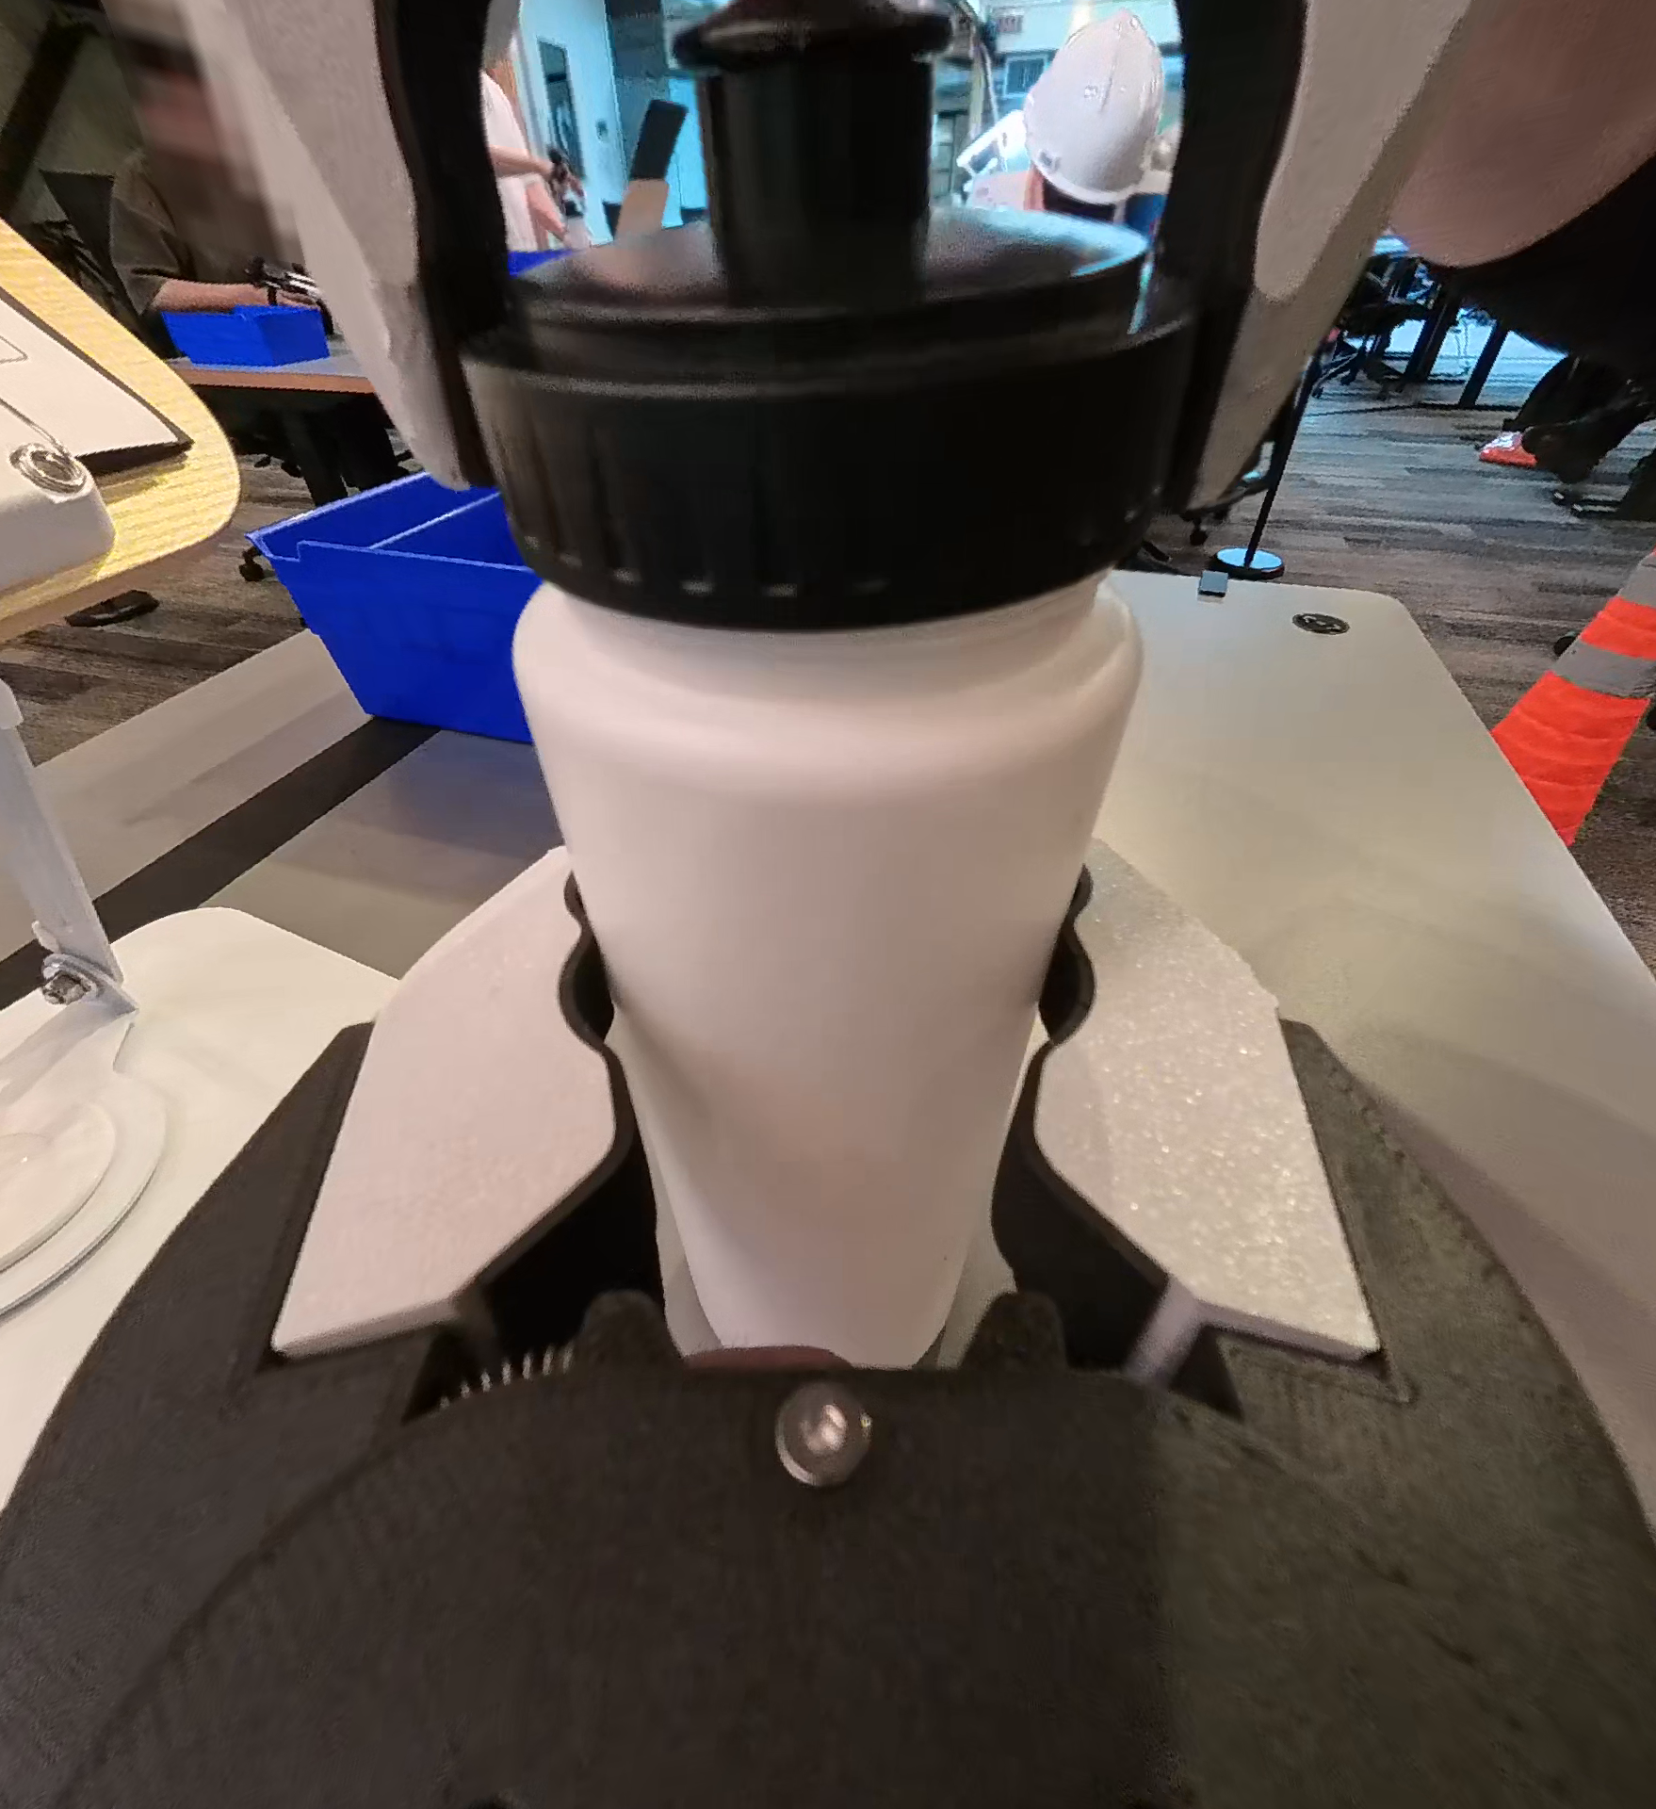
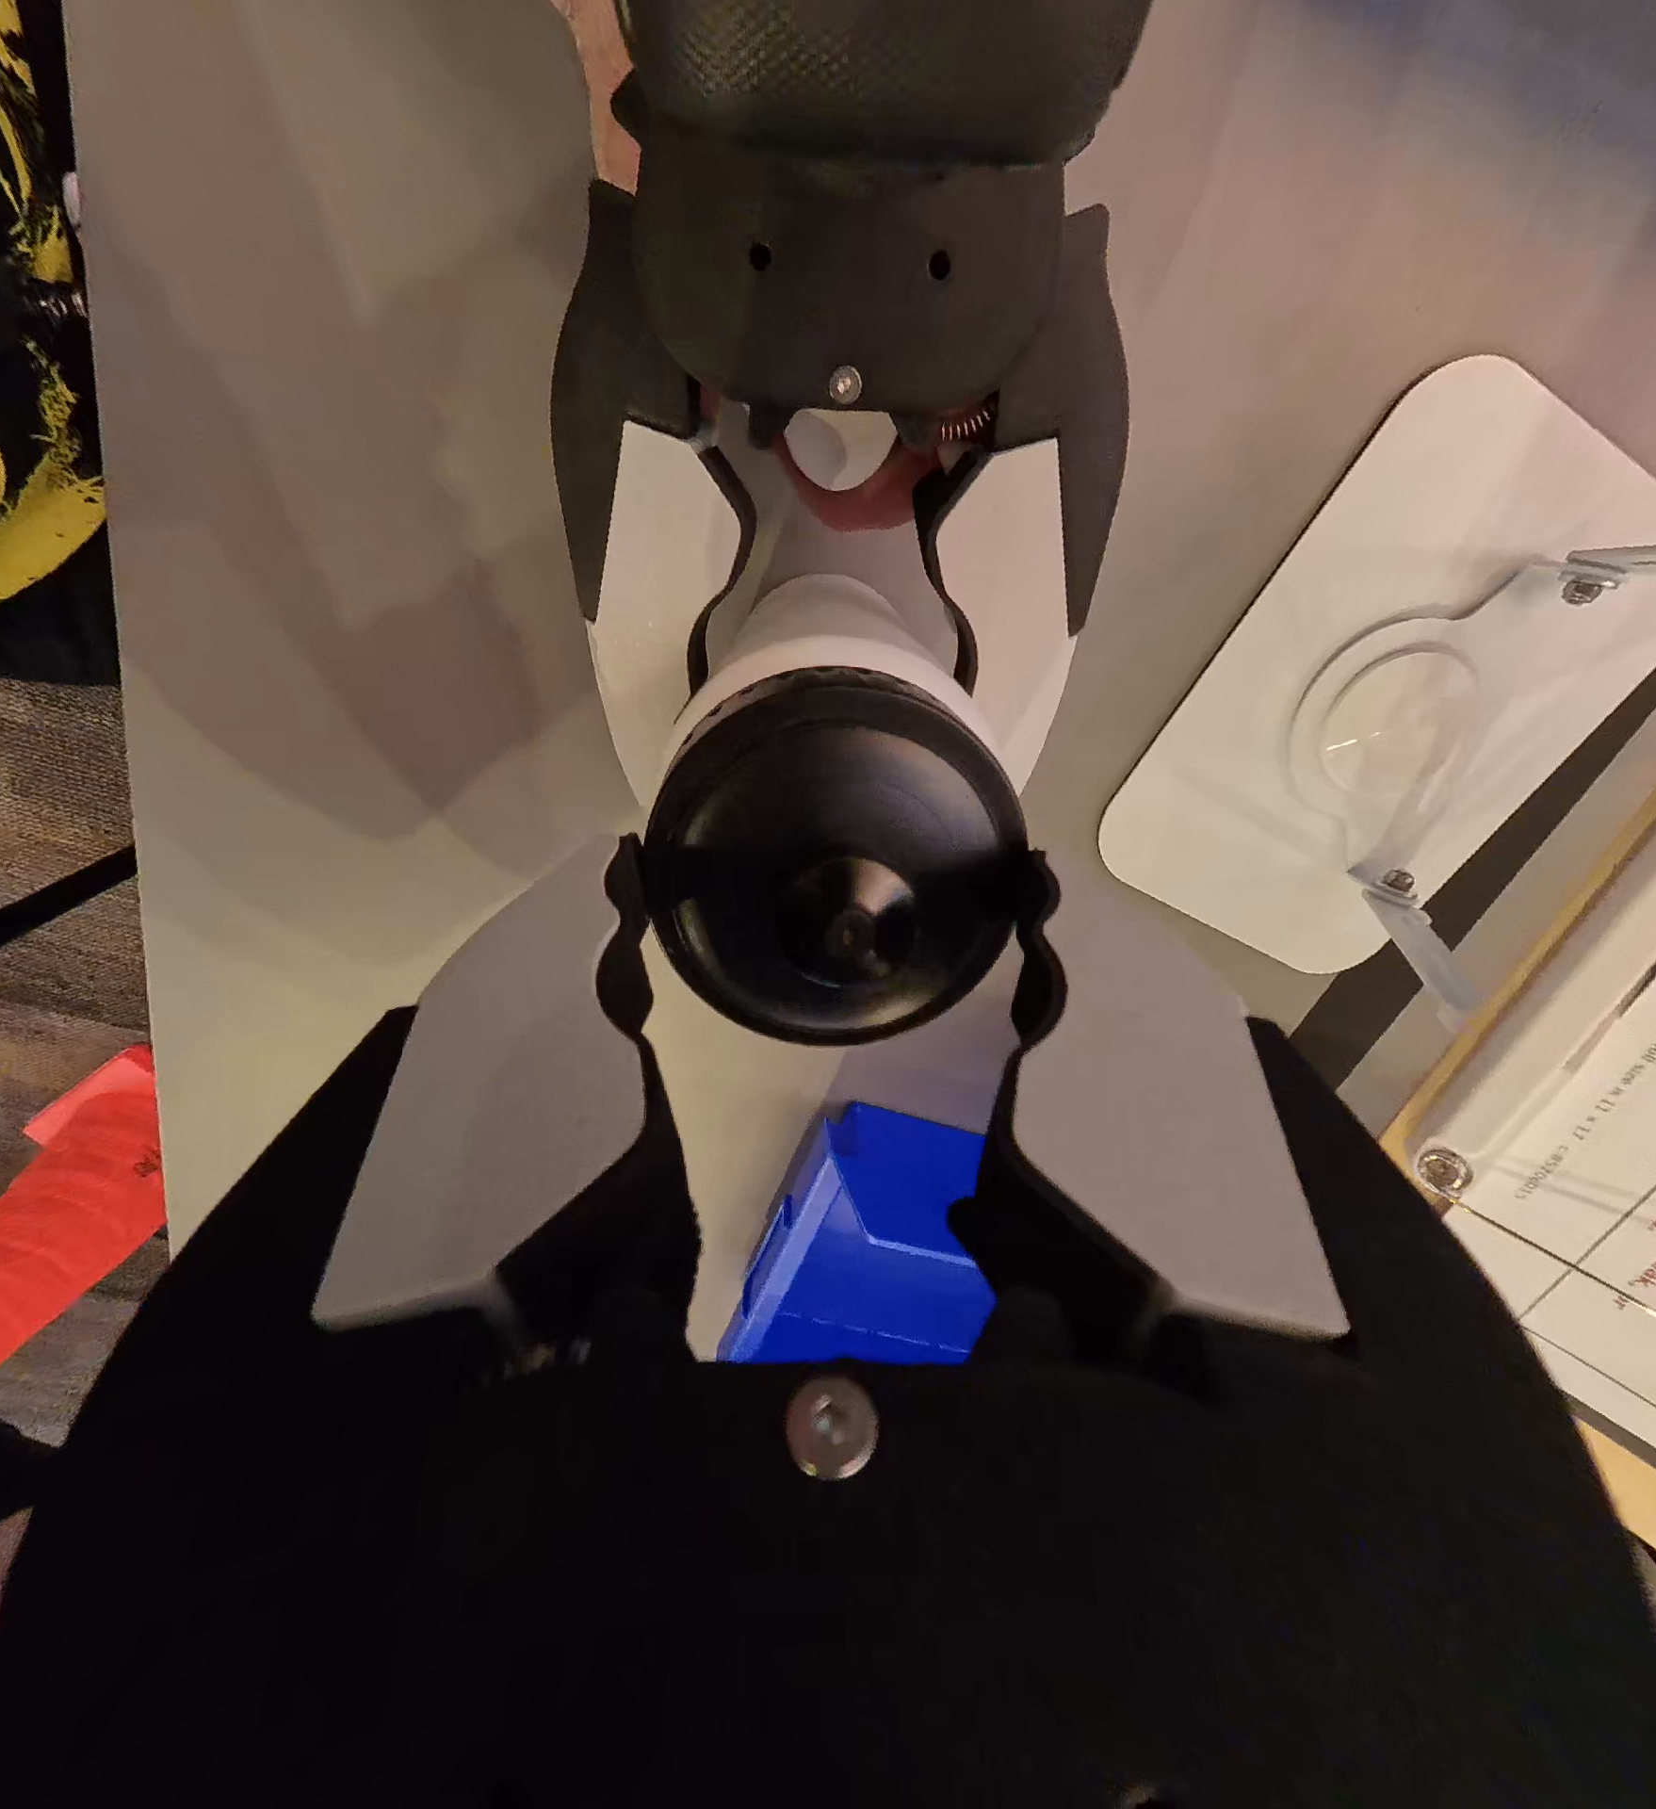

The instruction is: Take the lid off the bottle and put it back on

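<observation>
The left gripper (image 1: pixel 829 989) squeezes its fingers around the white bottle (image 1: pixel 829 881) above the desk (image 1: pixel 1294 783). The right gripper (image 2: pixel 829 940) pinches the black lid (image 2: pixel 829 861) on top.

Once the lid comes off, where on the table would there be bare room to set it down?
Bare tabletop lies right of the bottle, out to the table's edge by the orange cone. The left is crowded: white stand base and blue bin.
</observation>
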Demonstrator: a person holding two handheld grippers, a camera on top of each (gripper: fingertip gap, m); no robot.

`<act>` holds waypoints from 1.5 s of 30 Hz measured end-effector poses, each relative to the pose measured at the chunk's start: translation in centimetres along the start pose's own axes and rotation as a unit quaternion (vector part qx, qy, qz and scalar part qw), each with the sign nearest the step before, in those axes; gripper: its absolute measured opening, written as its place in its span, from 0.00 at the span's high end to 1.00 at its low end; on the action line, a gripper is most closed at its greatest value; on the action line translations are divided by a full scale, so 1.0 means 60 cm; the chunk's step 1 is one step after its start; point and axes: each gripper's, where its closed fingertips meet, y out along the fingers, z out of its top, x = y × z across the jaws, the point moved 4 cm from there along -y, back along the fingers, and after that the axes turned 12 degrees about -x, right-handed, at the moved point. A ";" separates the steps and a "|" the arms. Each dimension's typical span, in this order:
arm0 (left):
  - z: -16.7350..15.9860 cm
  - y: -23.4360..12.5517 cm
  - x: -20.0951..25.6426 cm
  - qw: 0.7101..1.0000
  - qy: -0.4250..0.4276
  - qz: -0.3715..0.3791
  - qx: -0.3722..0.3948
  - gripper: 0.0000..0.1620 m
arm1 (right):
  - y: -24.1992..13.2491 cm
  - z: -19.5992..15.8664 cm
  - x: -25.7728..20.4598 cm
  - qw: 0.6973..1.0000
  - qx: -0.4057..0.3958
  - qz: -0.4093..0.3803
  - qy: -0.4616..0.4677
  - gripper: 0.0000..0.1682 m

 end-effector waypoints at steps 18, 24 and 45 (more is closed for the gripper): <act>0.000 0.002 0.000 1.000 -0.002 -0.008 0.001 0.46 | -0.012 -0.010 0.003 0.997 0.070 0.014 -0.010 0.57; 0.001 0.002 0.000 1.000 -0.003 -0.008 0.001 0.46 | 0.000 -0.010 0.003 0.998 0.057 0.011 -0.018 0.57; 0.001 0.001 0.000 1.000 -0.003 -0.004 -0.002 0.46 | 0.003 -0.004 -0.004 0.971 0.067 0.009 0.230 0.56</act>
